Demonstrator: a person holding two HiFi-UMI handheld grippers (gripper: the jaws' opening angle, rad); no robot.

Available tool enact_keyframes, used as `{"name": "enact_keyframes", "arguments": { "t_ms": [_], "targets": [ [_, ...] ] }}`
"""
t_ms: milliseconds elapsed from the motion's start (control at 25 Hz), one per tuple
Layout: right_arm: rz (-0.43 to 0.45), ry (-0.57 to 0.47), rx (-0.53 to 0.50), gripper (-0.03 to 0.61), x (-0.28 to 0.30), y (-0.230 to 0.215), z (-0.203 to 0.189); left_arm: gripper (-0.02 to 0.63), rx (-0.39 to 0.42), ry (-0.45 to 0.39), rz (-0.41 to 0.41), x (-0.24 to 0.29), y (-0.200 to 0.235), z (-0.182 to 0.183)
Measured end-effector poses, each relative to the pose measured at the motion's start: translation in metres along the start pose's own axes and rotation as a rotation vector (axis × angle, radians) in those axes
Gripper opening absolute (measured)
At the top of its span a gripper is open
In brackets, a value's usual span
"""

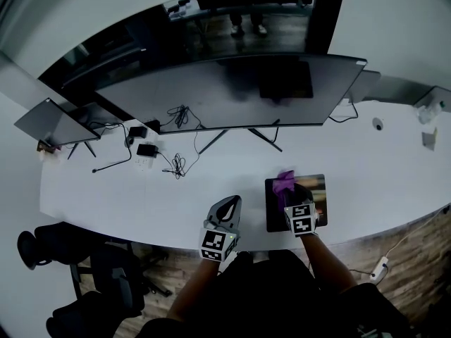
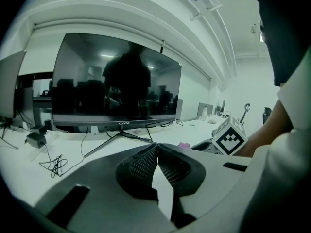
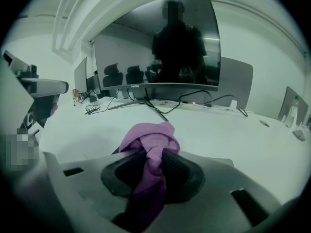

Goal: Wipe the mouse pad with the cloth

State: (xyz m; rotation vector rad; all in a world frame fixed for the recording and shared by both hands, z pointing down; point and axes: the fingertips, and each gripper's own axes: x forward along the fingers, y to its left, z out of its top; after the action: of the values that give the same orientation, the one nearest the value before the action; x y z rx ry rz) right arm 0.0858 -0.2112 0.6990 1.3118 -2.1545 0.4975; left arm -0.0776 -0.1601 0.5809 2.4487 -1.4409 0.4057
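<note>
A dark mouse pad (image 1: 313,189) lies on the white desk near its front edge, right of centre. My right gripper (image 1: 290,192) is over the pad, shut on a purple cloth (image 1: 285,182) that bunches out past its tips (image 3: 148,139). My left gripper (image 1: 227,208) rests to the left of the pad, over bare desk, its jaws shut with the tips touching and nothing between them (image 2: 156,149). In the left gripper view the right gripper's marker cube (image 2: 229,137) shows at the right, with a bit of the purple cloth (image 2: 183,144) beside it.
A wide dark monitor (image 1: 232,90) on thin legs stands behind the pad. A second screen (image 1: 53,123) is at the far left, with adapters and tangled cables (image 1: 176,162) between. Small items (image 1: 378,124) sit at the right. Office chairs (image 1: 91,287) stand below the desk edge.
</note>
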Motion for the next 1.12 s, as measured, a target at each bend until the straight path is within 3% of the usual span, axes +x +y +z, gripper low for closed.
{"name": "enact_keyframes", "arguments": {
  "t_ms": [640, 1120],
  "targets": [
    [-0.073, 0.031, -0.040, 0.107, -0.019, -0.052, -0.017, 0.021, -0.017, 0.015, -0.029, 0.018, -0.013, -0.005],
    [-0.181, 0.048, -0.014, 0.109, -0.038, -0.103, -0.031, 0.021, -0.018, 0.034, -0.072, 0.040, -0.032, -0.009]
  ]
}}
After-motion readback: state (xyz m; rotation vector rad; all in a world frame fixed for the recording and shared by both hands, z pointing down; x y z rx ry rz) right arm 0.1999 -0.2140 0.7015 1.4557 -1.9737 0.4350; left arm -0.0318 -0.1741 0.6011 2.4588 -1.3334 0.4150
